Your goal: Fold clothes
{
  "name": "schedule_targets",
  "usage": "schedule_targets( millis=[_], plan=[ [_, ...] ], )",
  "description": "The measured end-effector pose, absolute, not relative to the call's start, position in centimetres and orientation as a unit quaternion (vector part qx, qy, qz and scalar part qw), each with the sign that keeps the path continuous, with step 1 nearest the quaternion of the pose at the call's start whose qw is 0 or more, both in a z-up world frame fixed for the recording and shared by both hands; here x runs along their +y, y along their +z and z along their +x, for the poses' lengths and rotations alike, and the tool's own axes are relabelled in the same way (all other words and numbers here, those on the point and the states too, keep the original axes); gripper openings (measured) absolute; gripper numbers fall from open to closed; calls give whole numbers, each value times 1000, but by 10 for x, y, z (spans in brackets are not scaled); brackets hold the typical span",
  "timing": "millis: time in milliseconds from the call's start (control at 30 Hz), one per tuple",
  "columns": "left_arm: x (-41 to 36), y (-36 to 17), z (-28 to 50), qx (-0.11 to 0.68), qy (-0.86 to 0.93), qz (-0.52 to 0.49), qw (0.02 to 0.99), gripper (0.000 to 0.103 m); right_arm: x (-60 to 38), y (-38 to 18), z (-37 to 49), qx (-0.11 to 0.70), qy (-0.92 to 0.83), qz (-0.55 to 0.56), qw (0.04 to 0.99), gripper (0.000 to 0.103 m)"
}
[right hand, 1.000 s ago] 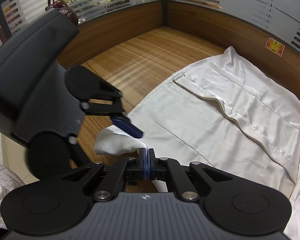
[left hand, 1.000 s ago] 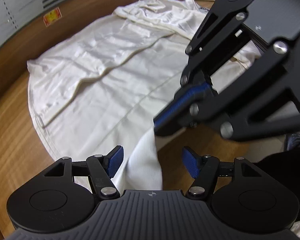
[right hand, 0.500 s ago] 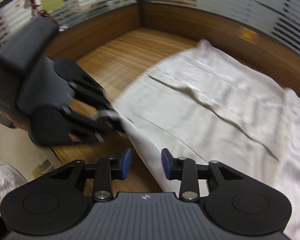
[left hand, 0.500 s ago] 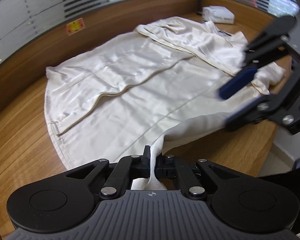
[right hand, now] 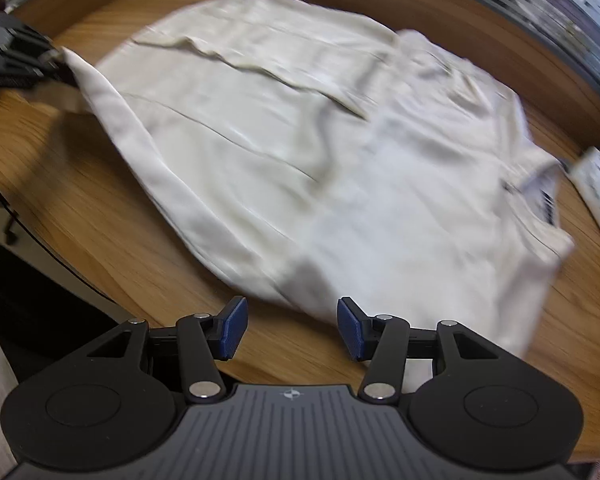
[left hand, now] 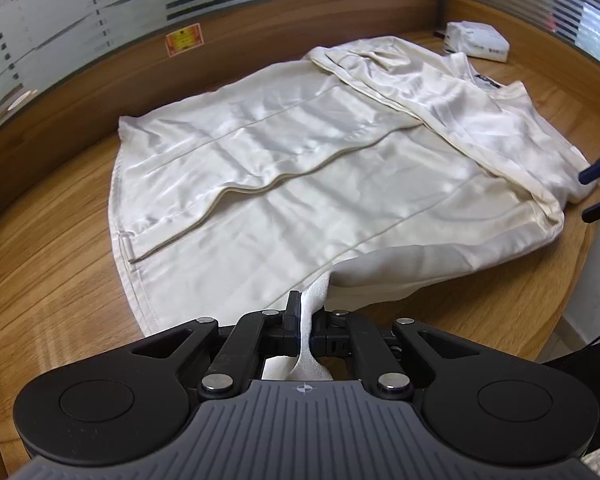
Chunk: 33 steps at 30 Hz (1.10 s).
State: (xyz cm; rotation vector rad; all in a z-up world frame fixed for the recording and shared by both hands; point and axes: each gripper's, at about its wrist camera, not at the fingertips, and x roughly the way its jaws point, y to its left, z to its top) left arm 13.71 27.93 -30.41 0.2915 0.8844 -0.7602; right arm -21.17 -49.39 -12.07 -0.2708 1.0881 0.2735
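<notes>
The shirt [left hand: 300, 168] lies spread on the table [left hand: 52, 272], one hem corner pinched in the closed left gripper [left hand: 305, 330]. That slippery corner could slide out if pulled hard. The right gripper [right hand: 292, 328], tilted steeply down, has just been opening (nothing between its pads) above the near edge.

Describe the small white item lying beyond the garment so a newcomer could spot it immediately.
Start at the wooden table, where a cream garment lies spread out. Look past its far, collar end toward the corner by the frosted glass partition: a flat white packet lies there alone. Unlike the soft cloth, it is small, boxy and apart from everything else.
</notes>
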Motion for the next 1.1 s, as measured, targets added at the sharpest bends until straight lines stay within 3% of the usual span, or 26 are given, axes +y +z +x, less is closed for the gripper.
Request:
schedule_targets(
  millis=[367,767,1100],
  plan=[
    [273,-298,135,427,-325,118,836,4,-528,-143,-208,516,176,-215,810,58],
    [276,-273,141,418,-331,74,843,4,-477,-153,-194,483,225,-221,817,63],
    [293,-264,152,421,-339,45,840,4,-461,-157,-192,453,167,-198,853,68]
  ],
)
